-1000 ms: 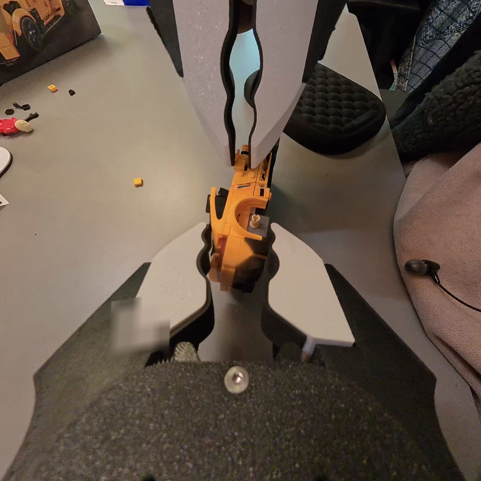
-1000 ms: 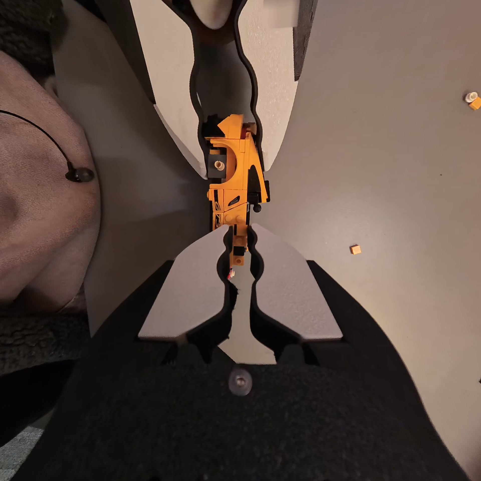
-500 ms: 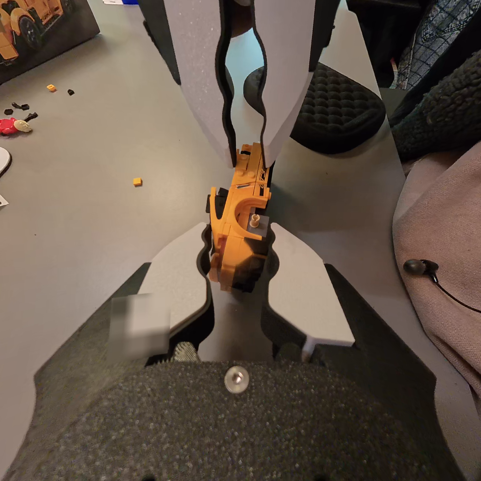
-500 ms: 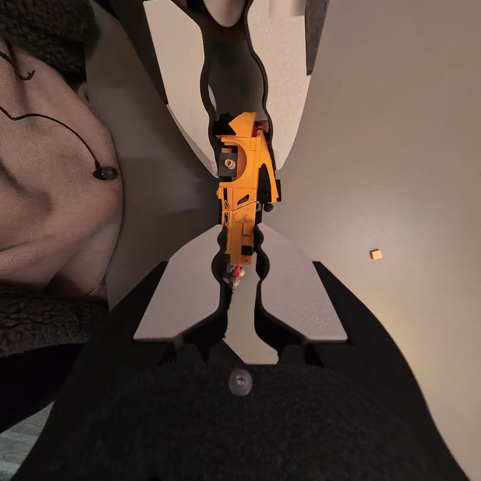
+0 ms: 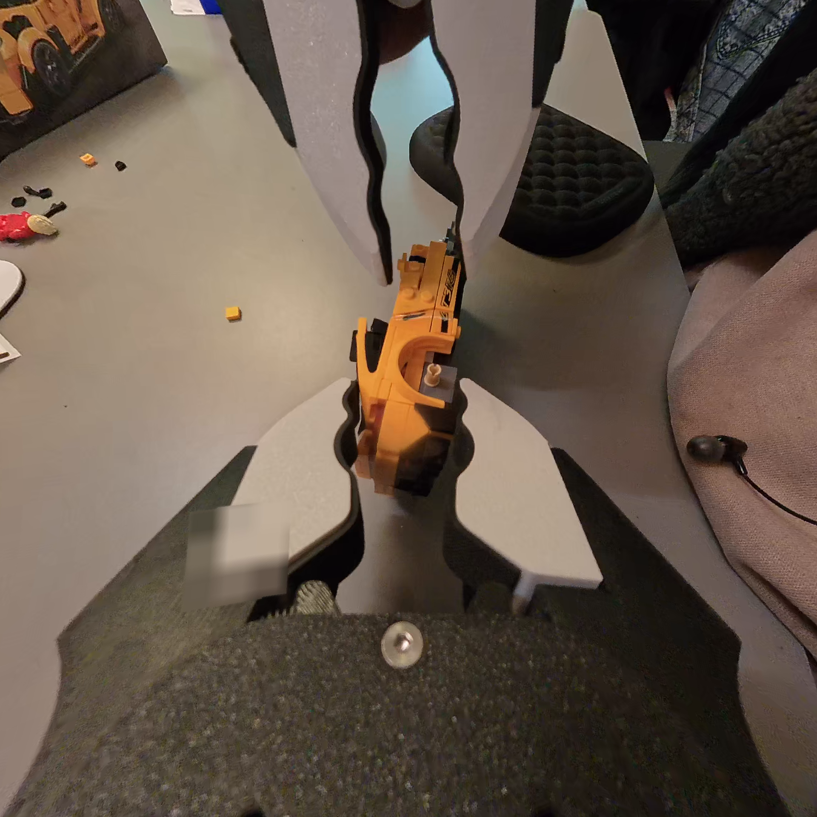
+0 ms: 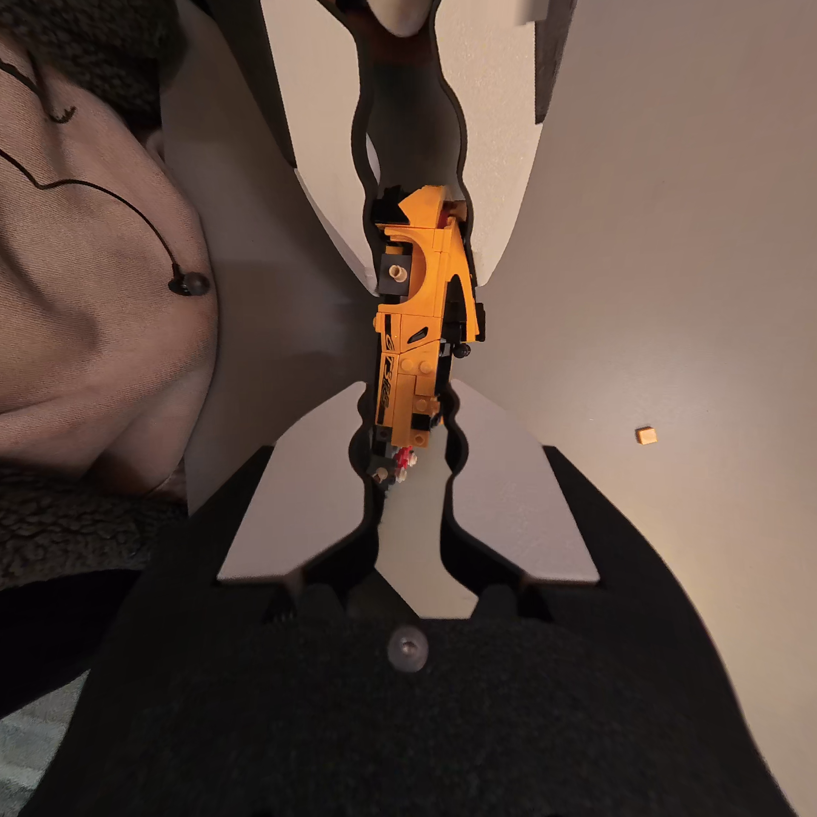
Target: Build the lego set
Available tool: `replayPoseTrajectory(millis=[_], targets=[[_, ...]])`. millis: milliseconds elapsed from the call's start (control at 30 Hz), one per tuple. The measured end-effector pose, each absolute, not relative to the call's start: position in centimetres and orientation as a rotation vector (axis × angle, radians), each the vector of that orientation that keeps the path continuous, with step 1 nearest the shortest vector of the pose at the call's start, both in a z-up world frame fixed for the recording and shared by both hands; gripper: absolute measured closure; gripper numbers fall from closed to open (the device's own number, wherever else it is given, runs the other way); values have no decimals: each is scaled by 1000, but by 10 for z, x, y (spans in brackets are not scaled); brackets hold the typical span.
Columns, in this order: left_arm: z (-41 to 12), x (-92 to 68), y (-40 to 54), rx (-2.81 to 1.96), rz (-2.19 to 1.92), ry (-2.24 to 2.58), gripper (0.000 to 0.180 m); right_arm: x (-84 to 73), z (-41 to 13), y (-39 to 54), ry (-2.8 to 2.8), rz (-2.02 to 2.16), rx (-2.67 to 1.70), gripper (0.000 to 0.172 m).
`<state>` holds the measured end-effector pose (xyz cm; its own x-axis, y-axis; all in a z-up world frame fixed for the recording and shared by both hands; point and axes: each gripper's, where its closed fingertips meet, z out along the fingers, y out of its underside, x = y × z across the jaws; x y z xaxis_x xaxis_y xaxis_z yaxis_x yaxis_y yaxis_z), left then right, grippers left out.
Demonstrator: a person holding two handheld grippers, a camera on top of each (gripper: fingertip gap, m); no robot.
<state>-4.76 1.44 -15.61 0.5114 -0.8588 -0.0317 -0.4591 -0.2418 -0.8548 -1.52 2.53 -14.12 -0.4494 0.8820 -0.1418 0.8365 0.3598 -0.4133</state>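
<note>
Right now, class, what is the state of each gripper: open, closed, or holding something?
Left gripper: closed on one end of the orange brick-built car.
Right gripper: open, fingers around the car's other end with a gap on at least one side.

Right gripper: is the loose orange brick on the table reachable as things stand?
Probably yes: the small orange brick lies on bare table beside the right gripper, whose open jaws merely straddle the orange toy car.
</note>
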Motion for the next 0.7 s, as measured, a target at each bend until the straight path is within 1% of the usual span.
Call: replayPoseTrajectory(millis=[233,400,500,700], targets=[[-156,-47,14,-1863,-555,1106,141,-15,-135,23,-2490,724,-1598,141],[-155,-45,12,-1816,-519,1163,141,-14,-118,30,-2517,946,-1701,144],[-155,-43,9,-1774,-493,1209,141,-15,-121,26,-2623,1123,-1785,145],[-155,-43,9,-1749,-461,1239,141,-17,-130,20,-2728,1335,-1964,150]])
